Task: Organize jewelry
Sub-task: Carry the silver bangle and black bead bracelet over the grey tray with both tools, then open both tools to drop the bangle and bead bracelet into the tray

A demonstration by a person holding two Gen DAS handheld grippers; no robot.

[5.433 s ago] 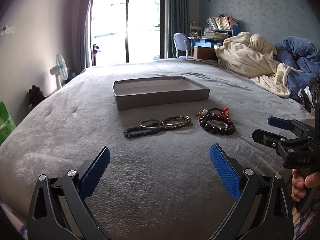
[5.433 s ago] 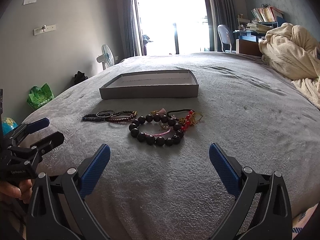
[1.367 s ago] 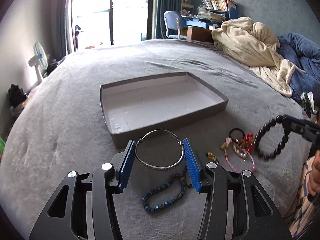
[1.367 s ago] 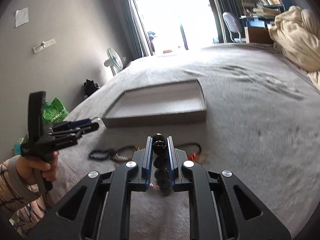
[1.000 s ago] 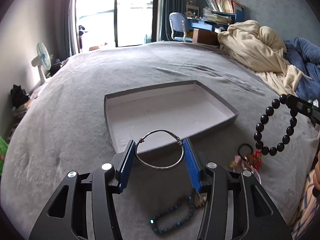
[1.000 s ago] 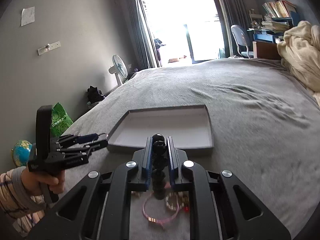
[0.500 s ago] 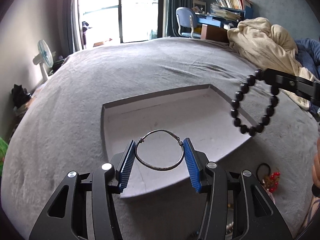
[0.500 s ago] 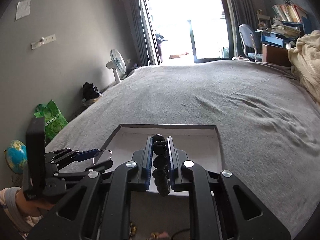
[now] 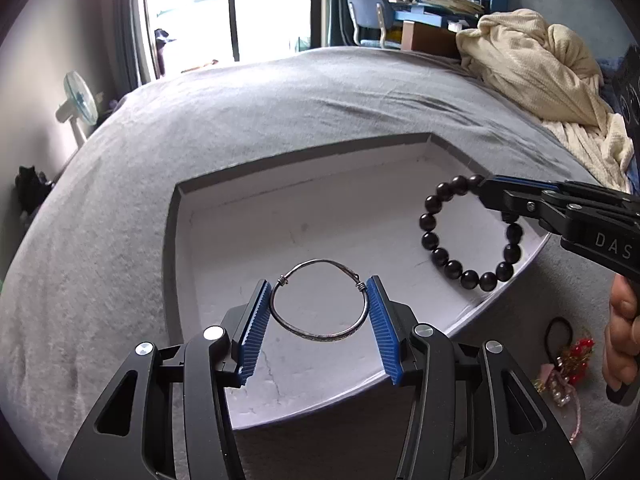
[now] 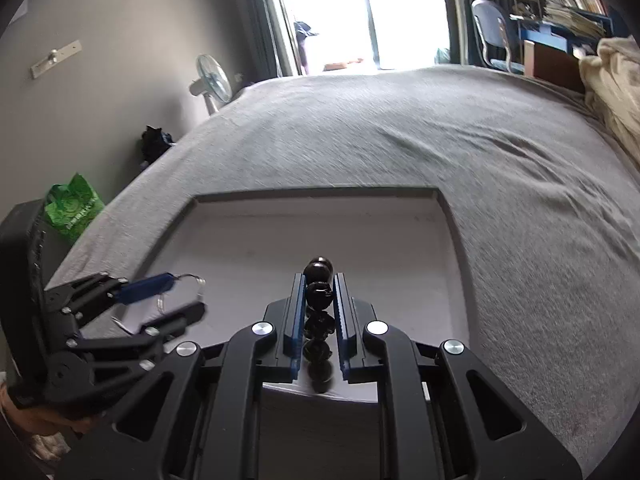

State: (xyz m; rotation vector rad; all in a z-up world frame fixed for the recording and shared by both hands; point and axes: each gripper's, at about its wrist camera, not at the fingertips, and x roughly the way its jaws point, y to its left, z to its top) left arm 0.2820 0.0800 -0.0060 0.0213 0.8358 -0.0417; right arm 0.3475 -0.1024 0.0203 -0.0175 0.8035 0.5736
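A thin silver bangle [image 9: 319, 300] is clamped between the blue pads of my left gripper [image 9: 319, 292], which hovers over the near part of the shallow grey tray [image 9: 176, 216] with a white floor. My right gripper [image 10: 319, 286] is shut on a black bead bracelet [image 10: 318, 280]. In the left wrist view that black bead bracelet [image 9: 468, 232] hangs from the right gripper [image 9: 486, 196] over the tray's right side. In the right wrist view the left gripper [image 10: 180, 292] with the bangle [image 10: 192, 282] sits at lower left, above the tray [image 10: 452, 240].
More jewelry, a black hair tie [image 9: 560, 336] with red and pink beaded pieces [image 9: 572, 364], lies on the grey bedspread [image 9: 280, 100] right of the tray. A cream blanket [image 9: 536, 68] is heaped at far right. A person's hand [image 9: 622, 336] holds the right gripper's handle.
Both grippers have moved forward and down from the jewelry pile to above the tray, each keeping its bracelet. The tray now fills the middle of both views.
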